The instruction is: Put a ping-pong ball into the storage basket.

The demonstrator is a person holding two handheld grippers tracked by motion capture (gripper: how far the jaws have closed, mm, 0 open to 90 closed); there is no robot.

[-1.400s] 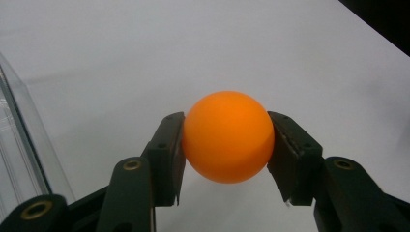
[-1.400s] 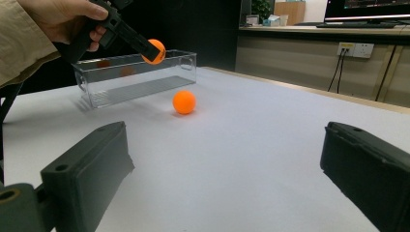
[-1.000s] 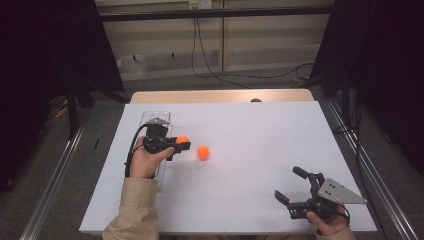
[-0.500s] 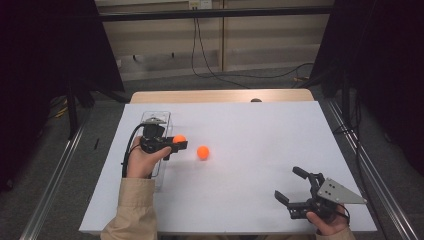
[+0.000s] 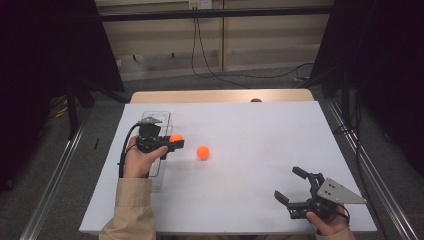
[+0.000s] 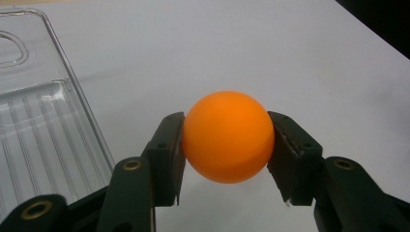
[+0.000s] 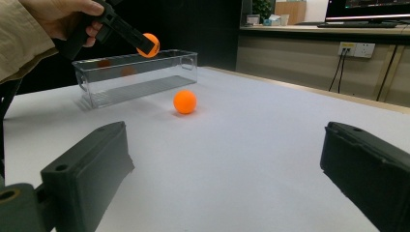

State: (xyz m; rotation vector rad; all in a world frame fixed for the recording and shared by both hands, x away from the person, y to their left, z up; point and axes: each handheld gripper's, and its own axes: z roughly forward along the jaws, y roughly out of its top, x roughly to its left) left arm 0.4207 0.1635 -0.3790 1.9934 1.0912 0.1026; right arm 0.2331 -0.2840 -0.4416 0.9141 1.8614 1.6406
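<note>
1. Ball point(image 6: 227, 137) – orange, pinched between the L gripper point(image 5: 172, 143) jaws, pads pressed on both its sides; held above the table point(image 5: 260, 200), just beside the clear bin point(image 5: 159, 172).
2. Bin: long clear plastic tray along the table's left edge, its far end near the far-left corner; L hand point(image 5: 137, 159) over it.
3. 2nd orange ball point(image 5: 202, 152) lies on the table, near the held one but apart from it, left of centre.
4. R gripper point(image 5: 292, 190) near the table's near-right corner – jaws spread wide w/ nothing between them, pointing toward the balls.
</note>
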